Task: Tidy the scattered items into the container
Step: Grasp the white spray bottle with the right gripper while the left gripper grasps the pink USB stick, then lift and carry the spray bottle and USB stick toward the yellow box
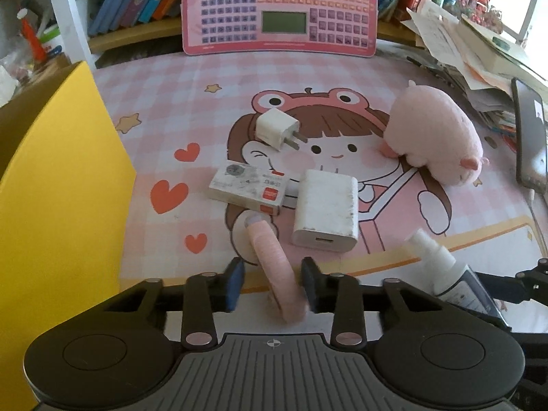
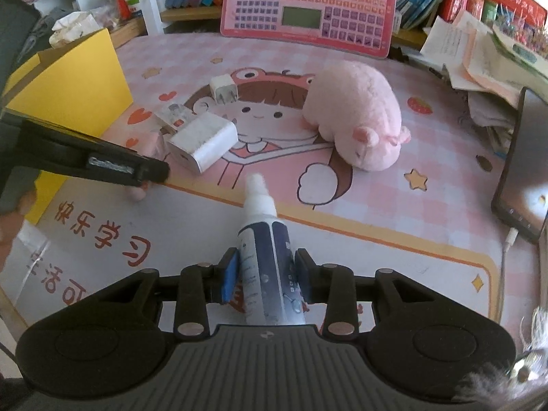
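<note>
A pink ribbed tube lies on the pink cartoon desk mat, and my left gripper is shut on its near end. The yellow box stands just left of that gripper. In the right wrist view, my right gripper is shut on a white and dark blue spray bottle, nozzle pointing away, over the mat's front part. Scattered on the mat are a small white plug, a large white charger, a small printed carton and a pink plush pig.
A pink toy keypad board leans against bookshelves at the back. A messy stack of papers and a dark phone with a cable line the right edge. A hand shows at the left of the right wrist view.
</note>
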Available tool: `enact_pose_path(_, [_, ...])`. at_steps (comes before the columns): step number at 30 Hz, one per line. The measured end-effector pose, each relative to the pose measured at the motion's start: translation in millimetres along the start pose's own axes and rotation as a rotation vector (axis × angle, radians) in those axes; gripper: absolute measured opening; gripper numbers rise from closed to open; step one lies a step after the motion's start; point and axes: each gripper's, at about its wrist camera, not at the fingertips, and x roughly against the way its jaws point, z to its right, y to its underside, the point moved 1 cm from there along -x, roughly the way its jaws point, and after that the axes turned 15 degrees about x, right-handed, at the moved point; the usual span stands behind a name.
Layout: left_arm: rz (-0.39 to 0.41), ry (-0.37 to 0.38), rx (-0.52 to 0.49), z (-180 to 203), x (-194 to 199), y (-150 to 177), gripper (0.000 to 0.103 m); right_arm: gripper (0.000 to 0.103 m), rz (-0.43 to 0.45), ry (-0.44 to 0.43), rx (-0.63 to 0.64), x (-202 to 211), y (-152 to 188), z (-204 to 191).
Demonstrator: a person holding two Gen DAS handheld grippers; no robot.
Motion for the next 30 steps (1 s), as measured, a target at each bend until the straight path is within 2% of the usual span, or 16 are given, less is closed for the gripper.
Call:
enact_pose_path(1, [-0.004,0.006,0.008,-3.1,0.9,-0.1,0.015,0.031,-0.002,-0.007,-0.005,-0.9,0.3,0.5])
enact_pose_path(5, [-0.015,0.025,0.055,-12.9,7.4,3.8,0.015,0.030,-0.003,-0.016,-0.005,-0.4,0.0,-0.4])
enact_pose_path(9, [-0.002,0.078,0.107,-21.6,28.5,13.5,0.015,0.030,0.008,-0.033,-0.033,5.5,2.8,-1.5])
enact_pose_path(17, [-0.025,0.165,0.151,-29.0,70.6,36.9,0.015,0.030,-0.004,-0.081,-0.093,13.6,11.5,-4.1])
enact_pose_path(25, [-0.031,0.180,0.131,-27.5,90.3,59.1,0.015,0.030,0.000,-0.110,-0.089,18.6,12.6,-17.7])
enact_pose_path(30, [-0.009,0.197,0.146,-36.3,100.3,65.1,0.015,0.030,0.035,-0.097,-0.055,30.5,7.7,-30.1])
